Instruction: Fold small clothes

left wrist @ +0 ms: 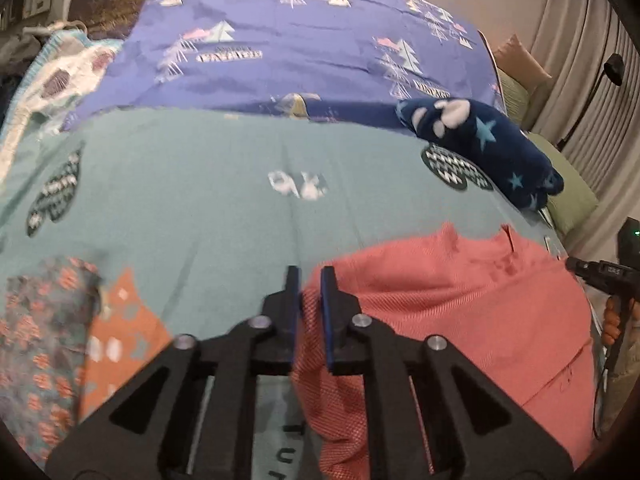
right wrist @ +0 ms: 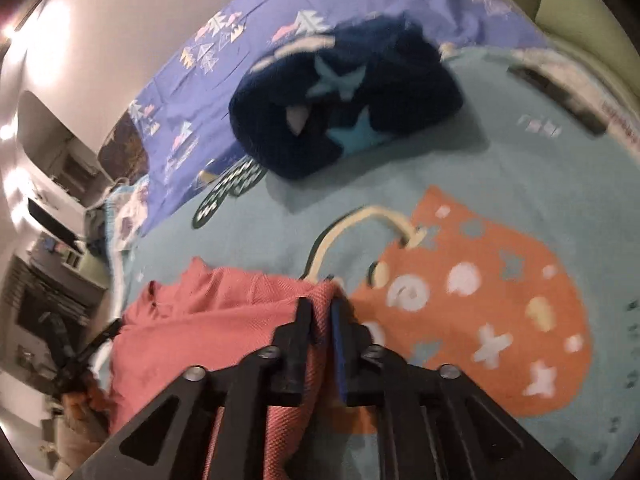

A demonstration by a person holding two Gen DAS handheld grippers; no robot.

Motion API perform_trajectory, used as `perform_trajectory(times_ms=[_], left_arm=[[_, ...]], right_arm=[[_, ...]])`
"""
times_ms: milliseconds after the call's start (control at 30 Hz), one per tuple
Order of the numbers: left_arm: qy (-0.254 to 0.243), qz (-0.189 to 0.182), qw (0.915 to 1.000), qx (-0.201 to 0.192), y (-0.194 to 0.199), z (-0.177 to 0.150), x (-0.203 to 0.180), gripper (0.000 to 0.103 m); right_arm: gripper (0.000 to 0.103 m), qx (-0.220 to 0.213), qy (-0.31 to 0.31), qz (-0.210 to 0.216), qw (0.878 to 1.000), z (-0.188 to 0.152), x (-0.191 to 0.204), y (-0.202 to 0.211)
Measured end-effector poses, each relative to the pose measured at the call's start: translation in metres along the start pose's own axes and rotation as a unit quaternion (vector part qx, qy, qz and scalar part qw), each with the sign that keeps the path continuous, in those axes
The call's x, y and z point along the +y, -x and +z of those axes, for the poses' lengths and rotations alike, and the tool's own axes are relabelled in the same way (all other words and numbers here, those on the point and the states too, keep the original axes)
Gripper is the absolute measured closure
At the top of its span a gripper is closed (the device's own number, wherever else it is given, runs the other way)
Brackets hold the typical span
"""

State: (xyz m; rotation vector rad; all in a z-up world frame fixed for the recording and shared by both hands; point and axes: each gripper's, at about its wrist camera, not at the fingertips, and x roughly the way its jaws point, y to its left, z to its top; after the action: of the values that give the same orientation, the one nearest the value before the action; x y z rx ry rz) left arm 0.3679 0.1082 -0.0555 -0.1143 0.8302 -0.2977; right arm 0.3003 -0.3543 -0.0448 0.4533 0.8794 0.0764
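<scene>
**Asker:** Left gripper (left wrist: 310, 276) first: what is it doing?

**Describer:** It fills the lower centre of the left wrist view, angled down at the bed. Its jaws stand a little apart, with the edge of a coral-pink garment (left wrist: 460, 320) running up between them. The cloth hangs loosely in the gap, so I cannot tell whether the pads are really pinching it.

**Asker:** And the right gripper (right wrist: 322, 304)?

**Describer:** Lower centre of the right wrist view, tilted down in the same way. A ridge of the same pink garment (right wrist: 208, 328) sits between its jaws, gathered against the left one. The gap looks narrow, but whether the grip is firm is unclear.

**Asker:** Where does the garment lie?

**Describer:** On a teal bedspread (left wrist: 200, 208). From the left gripper it spreads away to the right of the frame; from the right gripper, to the left. So it spans the space between the two hands, its long axis running from one gripper to the other, each at one end of its near edge. Neither hand looks nearer.

**Asker:** Anything else nearby?

**Describer:** A navy star-print fleece bundle (right wrist: 344, 108) lies beyond, in the upper middle of the right wrist view, well apart from the pink cloth.
</scene>
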Motion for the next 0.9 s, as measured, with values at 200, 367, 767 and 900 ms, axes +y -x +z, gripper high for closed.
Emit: perform_trajectory(times_ms=[200,367,767,900], left_arm=[[-0.073,-0.050,0.9960,0.015,-0.001,0.036,-0.034,0.059],[-0.185,-0.085,0.9742,0.099,-0.053,0.041,-0.094,0.042],[-0.242,-0.084,0.9650,0.054,-0.072,0.045,-0.124,0.097],[-0.231,-0.063,0.9673,0.084,-0.098,0.044,-0.121,0.095]], right_arm=[[0.053,0.052,0.091,0.083,0.991,0.031,0.046,-0.008],[0.049,0.140,0.187,0.107,0.966,0.036,0.104,-0.070],[0.099,0.103,0.157,0.100,0.977,0.044,0.108,-0.085],[0.097,0.115,0.158,0.070,0.978,0.040,0.108,-0.101]])
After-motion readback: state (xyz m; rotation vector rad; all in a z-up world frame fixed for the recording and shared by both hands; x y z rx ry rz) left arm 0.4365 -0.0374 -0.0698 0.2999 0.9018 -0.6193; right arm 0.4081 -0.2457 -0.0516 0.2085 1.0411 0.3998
